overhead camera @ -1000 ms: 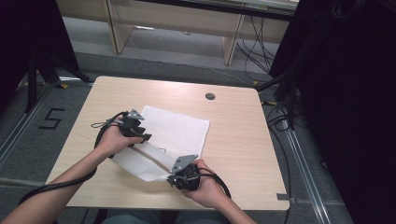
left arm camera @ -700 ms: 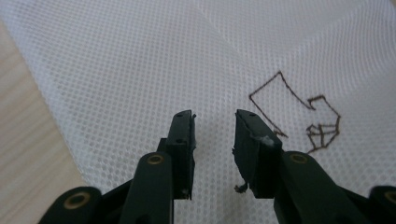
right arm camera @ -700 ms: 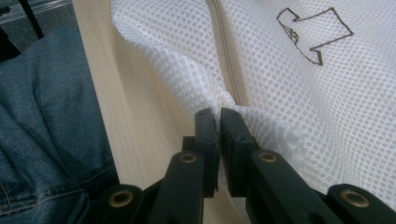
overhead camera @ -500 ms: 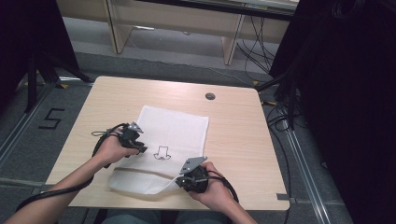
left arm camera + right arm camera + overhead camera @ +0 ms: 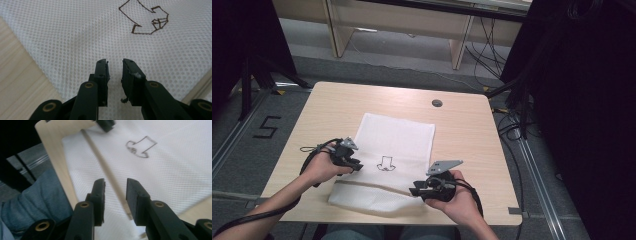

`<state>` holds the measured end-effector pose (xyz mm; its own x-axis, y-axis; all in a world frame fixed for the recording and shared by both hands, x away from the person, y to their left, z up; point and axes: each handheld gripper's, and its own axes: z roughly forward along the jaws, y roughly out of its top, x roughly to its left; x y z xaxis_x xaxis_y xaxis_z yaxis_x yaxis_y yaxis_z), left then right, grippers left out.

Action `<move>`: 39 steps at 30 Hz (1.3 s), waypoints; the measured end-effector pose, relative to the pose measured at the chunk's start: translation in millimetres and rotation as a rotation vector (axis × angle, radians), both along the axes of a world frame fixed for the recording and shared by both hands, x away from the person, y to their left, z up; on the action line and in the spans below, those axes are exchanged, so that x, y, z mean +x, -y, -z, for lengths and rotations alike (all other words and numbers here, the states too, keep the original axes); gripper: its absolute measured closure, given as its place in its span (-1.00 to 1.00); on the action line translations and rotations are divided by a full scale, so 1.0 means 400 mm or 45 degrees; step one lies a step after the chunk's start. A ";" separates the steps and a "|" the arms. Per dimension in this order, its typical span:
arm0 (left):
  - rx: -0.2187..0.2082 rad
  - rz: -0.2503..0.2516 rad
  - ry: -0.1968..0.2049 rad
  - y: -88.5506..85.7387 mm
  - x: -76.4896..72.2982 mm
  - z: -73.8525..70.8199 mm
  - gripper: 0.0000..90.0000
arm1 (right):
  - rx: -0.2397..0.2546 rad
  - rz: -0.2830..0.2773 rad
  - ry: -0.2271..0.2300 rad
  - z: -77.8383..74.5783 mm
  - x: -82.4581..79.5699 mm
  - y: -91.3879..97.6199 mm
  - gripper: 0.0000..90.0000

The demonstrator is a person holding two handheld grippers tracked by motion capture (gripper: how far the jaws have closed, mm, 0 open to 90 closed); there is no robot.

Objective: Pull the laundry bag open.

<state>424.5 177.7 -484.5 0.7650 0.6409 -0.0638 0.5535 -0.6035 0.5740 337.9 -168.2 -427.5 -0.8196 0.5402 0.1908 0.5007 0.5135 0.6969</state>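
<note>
A white mesh cloth [image 5: 397,135] lies spread on the table, with a small dark outline emblem [image 5: 386,164] near its middle. A straight crease [image 5: 377,184] crosses it close to the front. My left gripper [image 5: 357,165] rests at the cloth's left edge; its jaws [image 5: 115,62] stand narrowly apart over the mesh [image 5: 75,32], gripping nothing. My right gripper [image 5: 414,191] hovers at the cloth's front right corner. Its jaws [image 5: 115,181] have just been opening and nothing is between them; the mesh [image 5: 180,170] and emblem [image 5: 140,147] lie beyond.
The wooden table [image 5: 472,150] has a round cable hole [image 5: 437,103] at the back. The person's jeans-clad lap [image 5: 37,202] sits below the front edge. Cables run on the floor at the right, and a "5" [image 5: 264,127] marks the floor at the left.
The cloth's front part, raised and bunched between the grippers earlier, now lies flat toward the front edge. The right gripper let go and moved right; the left hand came nearer and lower.
</note>
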 end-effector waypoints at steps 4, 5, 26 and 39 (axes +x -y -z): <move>-0.024 -0.013 0.010 -0.022 -0.028 0.001 0.63 | -0.031 0.058 0.006 -0.020 0.012 0.028 0.52; -0.034 -0.023 0.004 -0.025 -0.037 0.002 0.63 | -0.019 0.093 -0.016 -0.016 0.011 0.026 0.52; 0.045 0.121 -0.031 -0.009 -0.143 0.022 0.75 | -0.408 0.031 -0.239 0.132 0.050 -0.039 0.99; -0.020 0.062 0.026 0.051 -0.131 0.035 0.75 | -0.521 0.100 -0.118 0.132 0.083 -0.009 0.95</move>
<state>372.2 157.3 -498.5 0.7963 0.6021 -0.0579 0.5121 -0.6201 0.5943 371.2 -164.4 -480.2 -0.7623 0.6470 0.0185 0.6004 0.6961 0.3936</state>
